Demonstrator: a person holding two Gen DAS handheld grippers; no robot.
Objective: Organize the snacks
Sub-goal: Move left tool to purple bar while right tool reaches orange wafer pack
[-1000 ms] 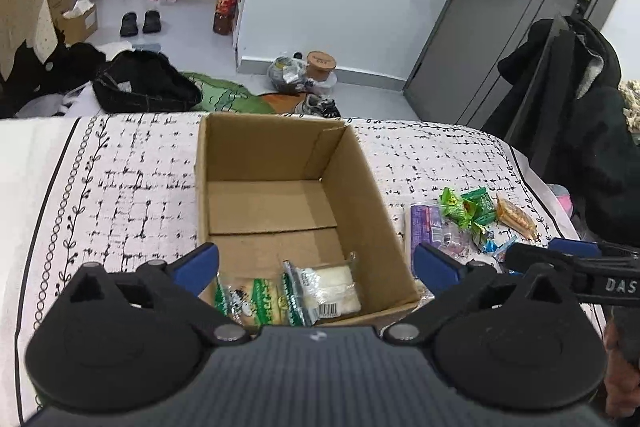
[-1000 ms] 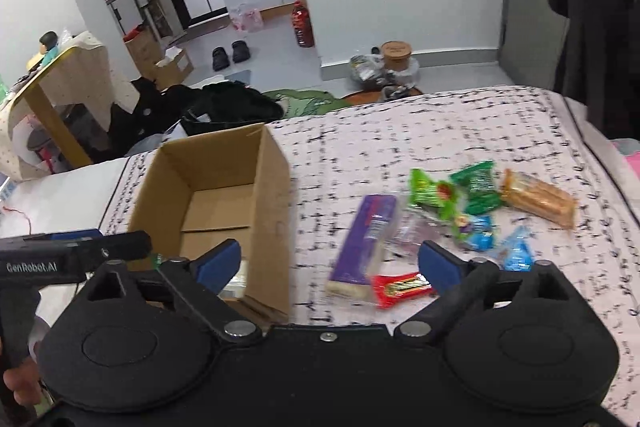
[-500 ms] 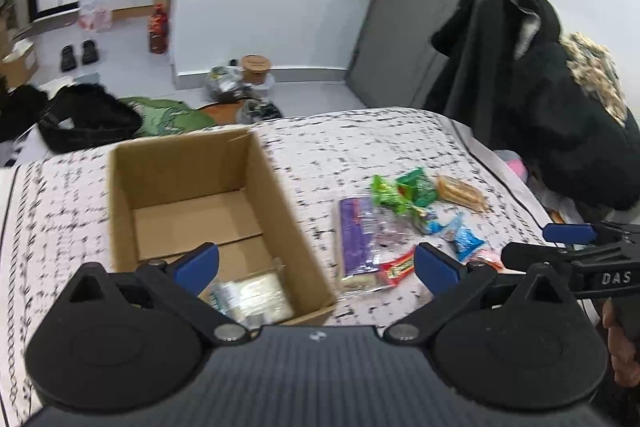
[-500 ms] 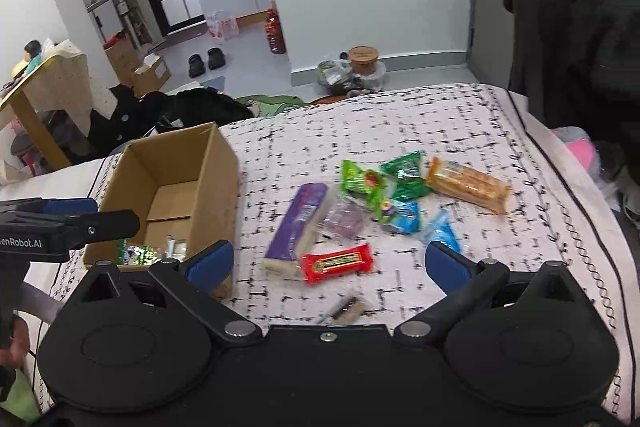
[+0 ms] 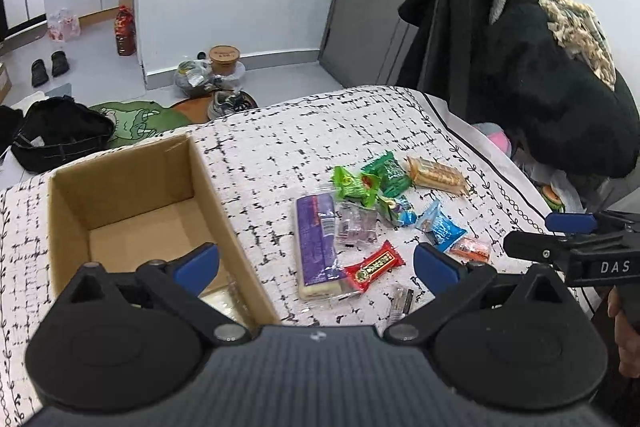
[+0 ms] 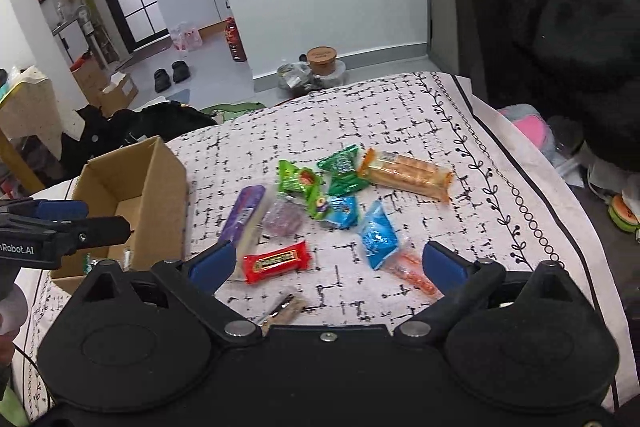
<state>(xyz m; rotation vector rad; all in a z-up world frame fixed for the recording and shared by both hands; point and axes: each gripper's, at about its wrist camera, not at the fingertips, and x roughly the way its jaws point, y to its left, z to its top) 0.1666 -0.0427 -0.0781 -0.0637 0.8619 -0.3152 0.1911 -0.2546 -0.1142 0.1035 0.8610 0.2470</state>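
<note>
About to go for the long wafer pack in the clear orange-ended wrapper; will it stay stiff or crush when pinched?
The wafer pack looks like a flat rigid row of biscuits, so it probably lifts stiff and light. Wafers likely crack under a hard pinch. Its glossy film may slip. It lies flat on the bedspread, so rolling seems unlikely.

Both views are evenly and brightly lit by soft indoor light; no single source can be made out; only faint shadows are cast under the snack wrappers (image 6: 340, 195) on the patterned cloth (image 6: 400, 115); small highlights are seen on the shiny foil; straight lines, such as the door frame (image 5: 340, 7), are bent outward by the fisheye lens, most strongly at the corners; slight blur is noticed across both pictures; detail is lost in the dark coats (image 5: 540, 87).
</note>
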